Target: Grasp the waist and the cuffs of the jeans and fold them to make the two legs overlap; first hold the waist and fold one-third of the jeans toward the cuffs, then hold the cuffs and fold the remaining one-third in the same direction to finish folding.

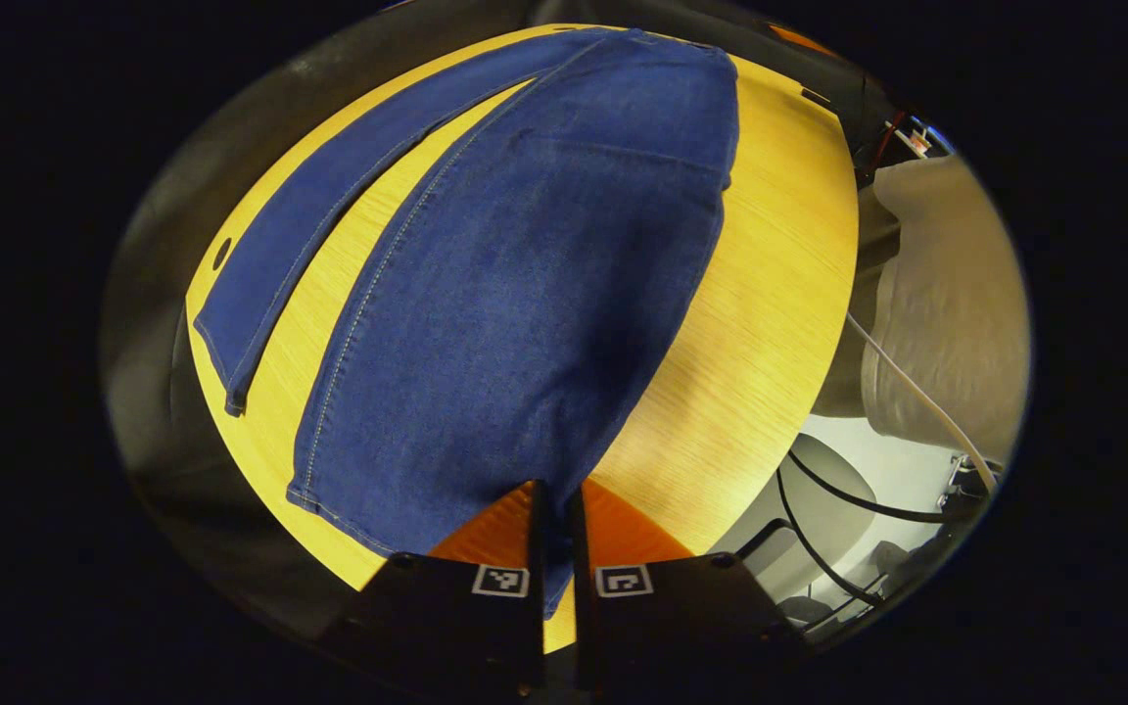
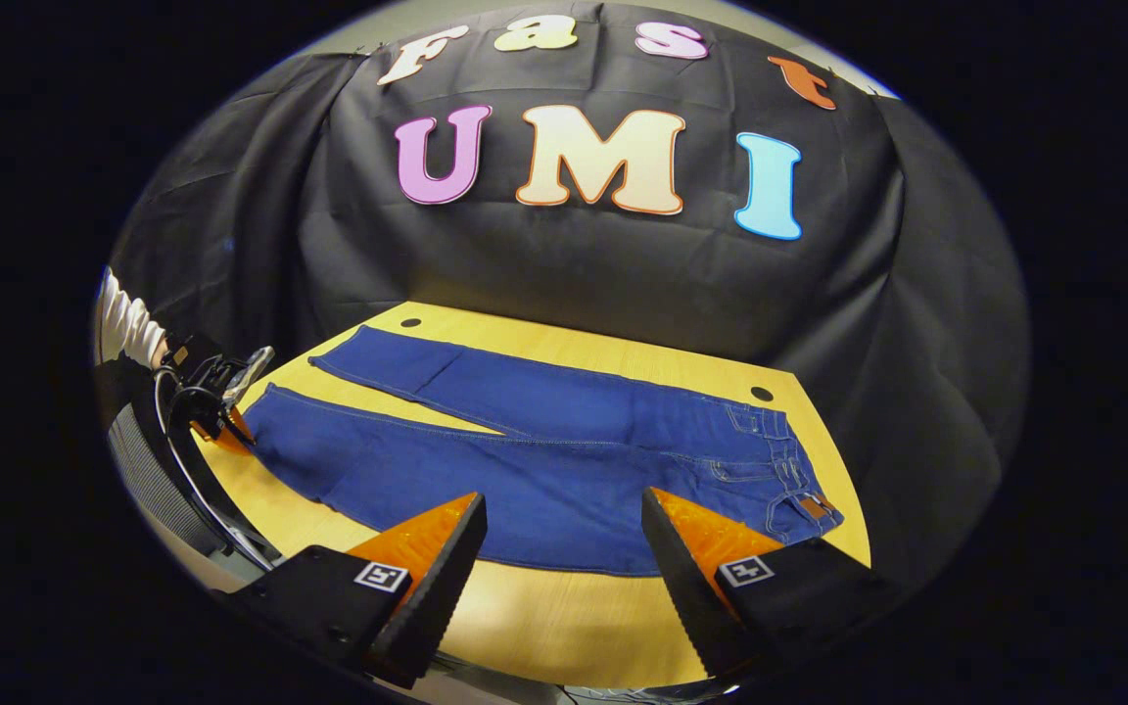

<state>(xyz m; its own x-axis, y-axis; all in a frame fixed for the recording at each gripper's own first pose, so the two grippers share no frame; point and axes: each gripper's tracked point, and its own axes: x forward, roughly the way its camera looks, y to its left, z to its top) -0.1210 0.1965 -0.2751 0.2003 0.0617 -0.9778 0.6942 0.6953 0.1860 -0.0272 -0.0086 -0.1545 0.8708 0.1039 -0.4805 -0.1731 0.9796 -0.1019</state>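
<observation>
Blue jeans point(image 2: 544, 460) lie flat on the yellow wooden table point(image 2: 564, 617), legs spread apart, waist point(image 2: 789, 470) at the right and cuffs at the left in the right gripper view. My left gripper point(image 1: 556, 504) is shut on the near leg's cuff point(image 1: 486, 490), whose denim runs up between its orange fingers. The far leg point(image 1: 329, 225) lies flat to the left. In the right gripper view that same left gripper point(image 2: 226, 426) sits at the cuff, held by a hand. My right gripper point(image 2: 564, 534) hangs open above the table's front edge, near the thigh of the jeans, holding nothing.
Black cloth point(image 2: 574, 274) backs the table. Two small dark holes point(image 2: 762, 394) mark the tabletop's far side. A person in light clothing point(image 1: 946, 304) stands beside the table, with cables point(image 1: 877, 499) trailing below the table's edge. A white sleeve point(image 2: 123, 328) shows at the left.
</observation>
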